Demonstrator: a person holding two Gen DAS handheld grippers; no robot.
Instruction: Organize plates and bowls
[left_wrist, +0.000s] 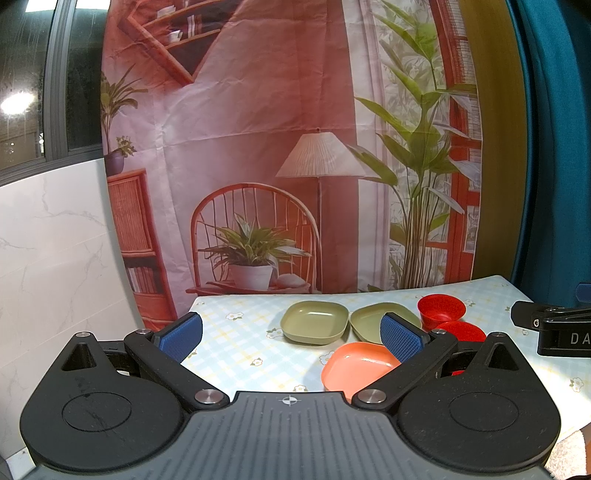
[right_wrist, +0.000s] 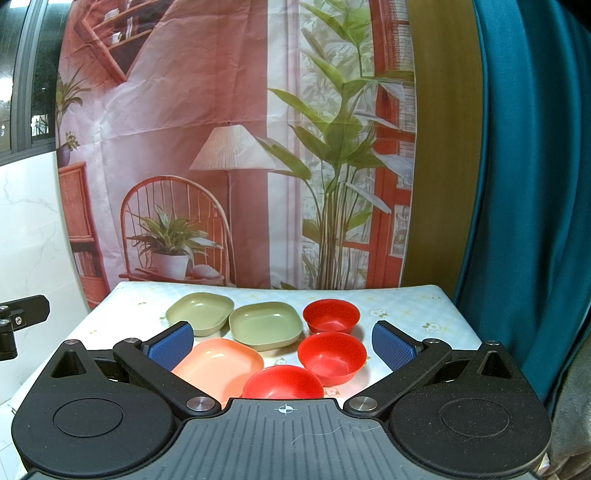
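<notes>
Two olive green square plates (right_wrist: 200, 313) (right_wrist: 265, 325) sit side by side on the table; they also show in the left wrist view (left_wrist: 314, 321) (left_wrist: 373, 320). An orange square plate (right_wrist: 219, 363) (left_wrist: 360, 365) lies in front of them. Three red bowls (right_wrist: 331, 315) (right_wrist: 331, 356) (right_wrist: 282, 382) stand in a line to the right; two of them show in the left wrist view (left_wrist: 440, 310) (left_wrist: 461, 330). My left gripper (left_wrist: 291, 334) is open and empty above the table's left part. My right gripper (right_wrist: 282, 345) is open and empty above the near bowls.
The table has a pale checked cloth with flowers (right_wrist: 406, 314). A printed backdrop (right_wrist: 236, 147) hangs behind it, a teal curtain (right_wrist: 535, 184) at the right, a marble wall (left_wrist: 48, 240) at the left. The right gripper's body (left_wrist: 554, 328) shows at the left view's right edge.
</notes>
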